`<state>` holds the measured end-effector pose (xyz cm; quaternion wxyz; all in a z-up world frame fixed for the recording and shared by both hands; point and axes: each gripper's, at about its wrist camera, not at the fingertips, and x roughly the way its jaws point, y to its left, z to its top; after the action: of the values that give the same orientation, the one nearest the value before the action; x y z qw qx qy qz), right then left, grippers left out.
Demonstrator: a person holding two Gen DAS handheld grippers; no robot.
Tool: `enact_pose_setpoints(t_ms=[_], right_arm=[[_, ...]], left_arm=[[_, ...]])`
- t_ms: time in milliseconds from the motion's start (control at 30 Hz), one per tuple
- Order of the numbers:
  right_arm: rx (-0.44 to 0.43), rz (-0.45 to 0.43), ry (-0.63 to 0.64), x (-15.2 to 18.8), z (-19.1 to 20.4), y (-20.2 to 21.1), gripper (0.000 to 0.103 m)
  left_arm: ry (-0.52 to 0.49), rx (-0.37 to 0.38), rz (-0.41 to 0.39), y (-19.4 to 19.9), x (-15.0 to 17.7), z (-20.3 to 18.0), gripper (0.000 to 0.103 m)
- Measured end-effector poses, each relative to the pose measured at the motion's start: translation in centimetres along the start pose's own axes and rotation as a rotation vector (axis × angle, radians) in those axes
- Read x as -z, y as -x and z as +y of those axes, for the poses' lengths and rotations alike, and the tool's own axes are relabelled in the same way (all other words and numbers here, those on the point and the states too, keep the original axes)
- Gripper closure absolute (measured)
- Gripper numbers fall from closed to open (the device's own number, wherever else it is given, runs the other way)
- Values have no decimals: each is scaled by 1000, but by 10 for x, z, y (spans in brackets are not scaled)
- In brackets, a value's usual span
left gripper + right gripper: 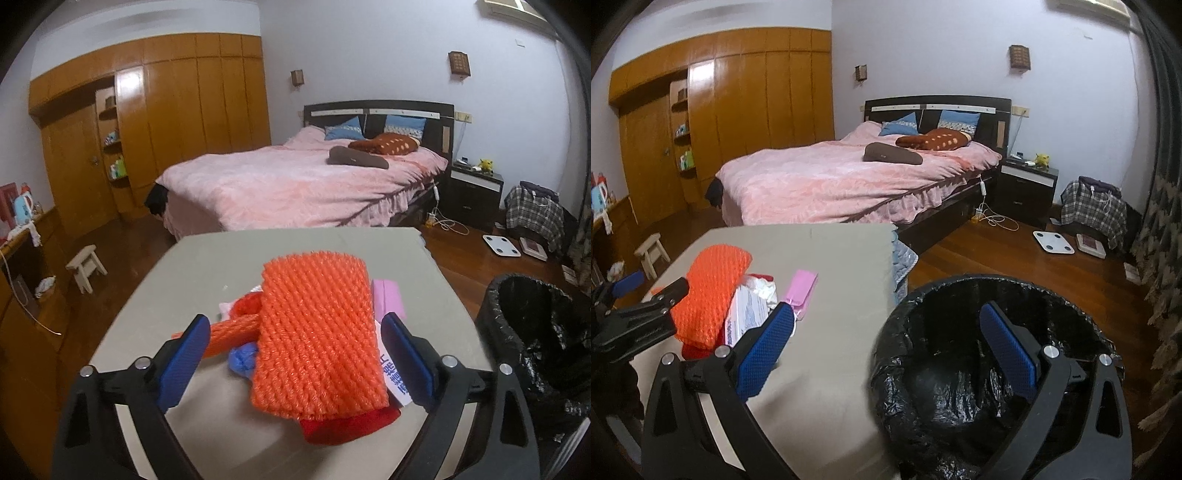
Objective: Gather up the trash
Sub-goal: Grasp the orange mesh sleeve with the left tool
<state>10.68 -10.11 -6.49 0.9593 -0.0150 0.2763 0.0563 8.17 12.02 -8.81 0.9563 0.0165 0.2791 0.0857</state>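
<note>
A pile of trash lies on the grey table (192, 266): a large orange foam net (314, 332) on top, a rolled orange net (232, 330), a blue wad (242, 360), a red item (347, 426), a pink packet (388, 297) and a white printed wrapper (397, 384). My left gripper (295, 354) is open, its blue pads either side of the orange net, not closed on it. My right gripper (886, 343) is open and empty, over the rim of the black-lined trash bin (960, 387). The pile (713, 295) and the left gripper (650, 291) show in the right wrist view.
The bin (535, 350) stands on the wooden floor right of the table. A pink-covered bed (295, 184) lies beyond the table, with a dark nightstand (472, 195), a white scale (500, 245) and a small stool (86, 267) on the floor.
</note>
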Motion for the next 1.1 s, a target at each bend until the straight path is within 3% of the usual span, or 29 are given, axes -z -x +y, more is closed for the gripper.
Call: enact_pose_setpoints(t_ms=[233, 433, 567, 667, 1100], right_arm=[[0, 23, 18, 3, 3, -10, 5], [-6, 42, 35, 6, 8, -18, 5], [-15, 51, 51, 10, 14, -23, 5], [-24, 60, 57, 11, 19, -27, 5], [-24, 75, 61, 14, 17, -35, 5]], left_arm=[[-9, 39, 52, -29, 9, -2, 13], [-2, 69, 84, -38, 13, -2, 46], [5, 111, 77, -35, 15, 1, 77], [7, 124, 86, -37, 17, 2, 89], [25, 149, 56, -24, 12, 4, 94]])
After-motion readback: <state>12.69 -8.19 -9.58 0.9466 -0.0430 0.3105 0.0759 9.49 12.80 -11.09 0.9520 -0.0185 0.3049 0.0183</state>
